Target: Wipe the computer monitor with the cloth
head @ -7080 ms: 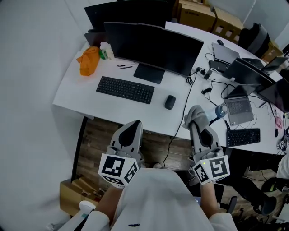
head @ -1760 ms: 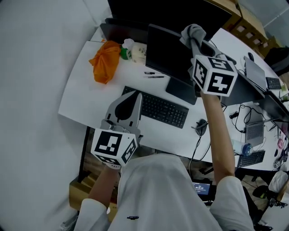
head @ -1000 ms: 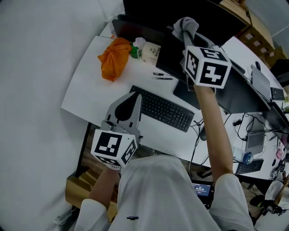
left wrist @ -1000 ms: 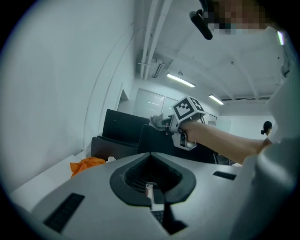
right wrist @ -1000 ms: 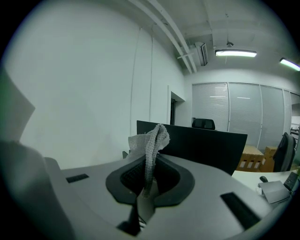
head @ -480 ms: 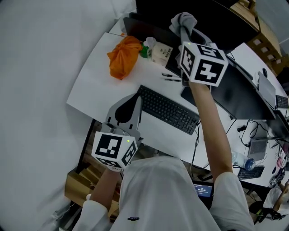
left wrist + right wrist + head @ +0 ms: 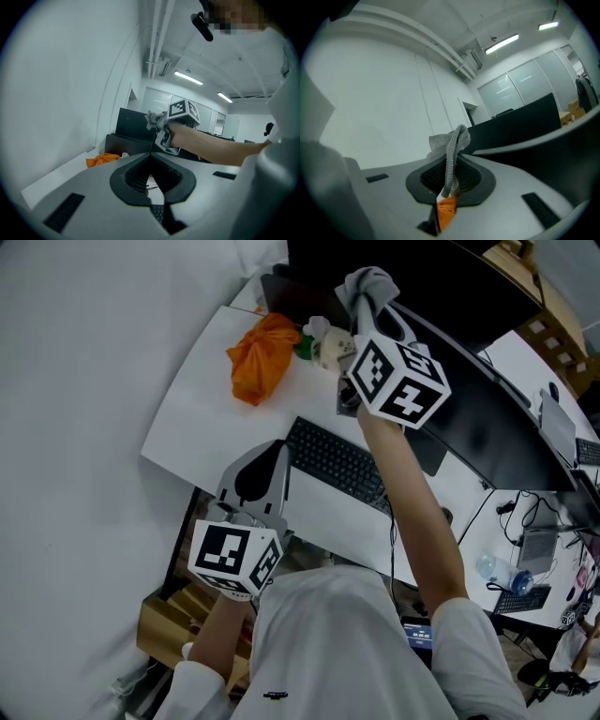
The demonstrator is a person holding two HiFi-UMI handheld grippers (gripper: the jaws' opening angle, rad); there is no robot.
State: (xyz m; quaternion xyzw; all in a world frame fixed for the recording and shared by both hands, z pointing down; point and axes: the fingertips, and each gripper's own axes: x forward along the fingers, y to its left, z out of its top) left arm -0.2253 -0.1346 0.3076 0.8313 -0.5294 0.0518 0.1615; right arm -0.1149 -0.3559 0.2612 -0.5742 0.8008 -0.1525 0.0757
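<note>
My right gripper (image 7: 367, 298) is raised at the upper left corner of the black monitor (image 7: 487, 418), shut on a grey cloth (image 7: 366, 282) that bunches past its tips. From the right gripper view the cloth (image 7: 452, 145) hangs pinched between the jaws, with the dark monitor (image 7: 520, 122) just to its right. Whether the cloth touches the screen I cannot tell. My left gripper (image 7: 265, 465) hangs low by the desk's front edge, jaws shut and empty; its view shows the right gripper (image 7: 161, 129) and the arm ahead.
On the white desk (image 7: 206, 399) lie a black keyboard (image 7: 333, 465), an orange bag (image 7: 262, 357), a small green-and-white bottle (image 7: 319, 338) and a second dark screen (image 7: 441, 277) behind. Further right are laptops, cables and another keyboard (image 7: 562, 521). A cardboard box (image 7: 164, 624) stands under the desk.
My right gripper rose from waist height with the cloth to the monitor's top, then slid left along it to the upper left corner. The left gripper stayed put.
</note>
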